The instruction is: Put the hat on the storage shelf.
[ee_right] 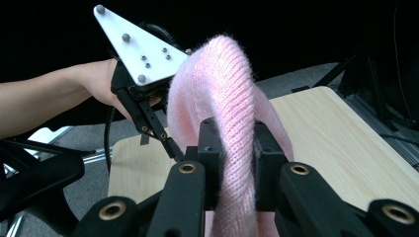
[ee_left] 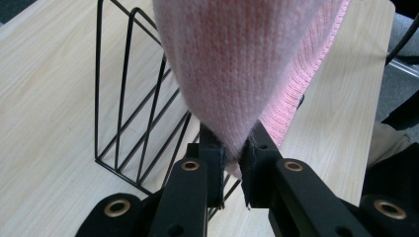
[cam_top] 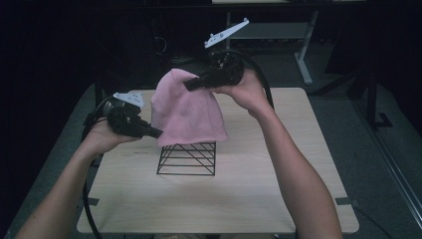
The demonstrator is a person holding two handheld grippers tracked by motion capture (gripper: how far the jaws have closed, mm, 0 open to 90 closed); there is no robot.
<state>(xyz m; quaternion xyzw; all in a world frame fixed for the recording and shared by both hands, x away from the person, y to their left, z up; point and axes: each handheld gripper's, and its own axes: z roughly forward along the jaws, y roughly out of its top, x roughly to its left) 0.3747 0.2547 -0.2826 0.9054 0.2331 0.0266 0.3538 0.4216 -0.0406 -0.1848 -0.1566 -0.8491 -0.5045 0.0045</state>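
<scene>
A pink knitted hat (cam_top: 186,110) hangs over the top of a black wire rack (cam_top: 188,158) standing on the light wood table (cam_top: 239,194). My left gripper (cam_top: 158,133) is at the hat's lower left edge, and in the left gripper view its jaws are shut on a pinch of the pink knit (ee_left: 232,98), the left gripper (ee_left: 236,148) pointing at the rack (ee_left: 133,118). My right gripper (cam_top: 190,83) is raised at the hat's top, shut on a fold of the hat (ee_right: 232,123); the right gripper (ee_right: 236,148) faces the left gripper (ee_right: 170,143) beyond.
The table's right half (cam_top: 298,139) and front are bare wood. Grey floor surrounds it, with a desk frame leg (cam_top: 303,59) behind and dark stands at the far right. Cables (cam_top: 92,204) trail from both grippers off the table's left side.
</scene>
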